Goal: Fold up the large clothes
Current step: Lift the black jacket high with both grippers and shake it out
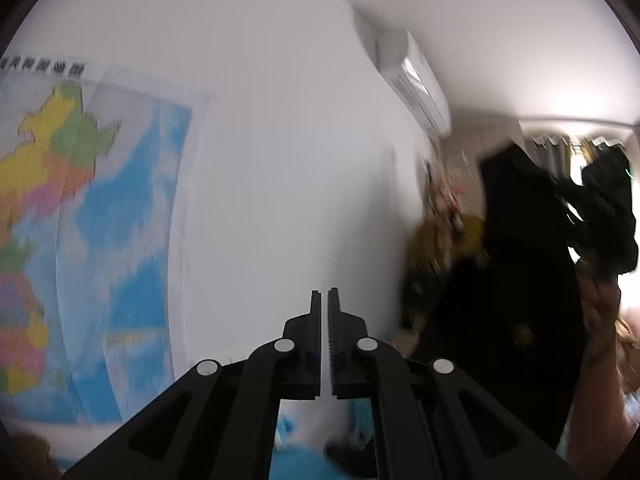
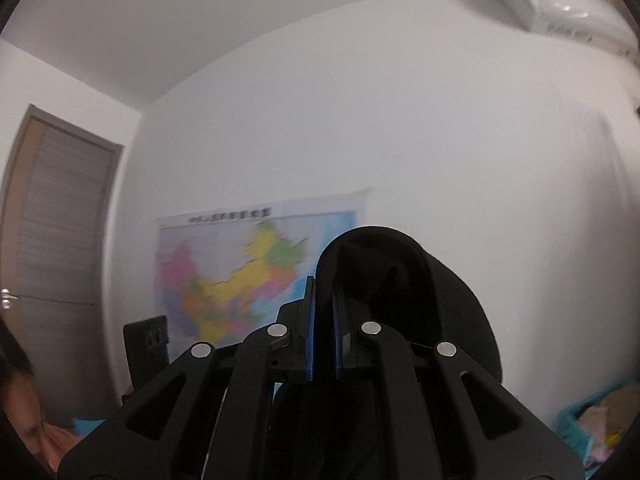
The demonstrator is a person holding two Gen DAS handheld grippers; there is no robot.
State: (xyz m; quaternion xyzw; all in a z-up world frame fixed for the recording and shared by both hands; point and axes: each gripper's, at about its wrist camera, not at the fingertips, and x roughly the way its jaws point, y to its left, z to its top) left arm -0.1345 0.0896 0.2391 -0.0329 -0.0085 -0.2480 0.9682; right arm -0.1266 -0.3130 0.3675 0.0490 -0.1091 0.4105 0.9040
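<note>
A large black garment (image 1: pixel 516 272) hangs in the air at the right of the left wrist view, held up by the other gripper (image 1: pixel 608 208). My left gripper (image 1: pixel 324 300) is shut with nothing between its fingers and points at the white wall, left of the garment. In the right wrist view my right gripper (image 2: pixel 323 292) is shut on a fold of the black garment (image 2: pixel 400 276), which bulges over the right finger and hangs down behind it. Both grippers point upward at the wall.
A coloured wall map (image 1: pixel 80 216) hangs on the white wall (image 2: pixel 400 140). An air conditioner (image 1: pixel 420 84) is mounted high on it. A grey door (image 2: pixel 56 224) stands at the left. A blue basket (image 2: pixel 592 424) with items sits low right. A person's head (image 2: pixel 20 396) shows low left.
</note>
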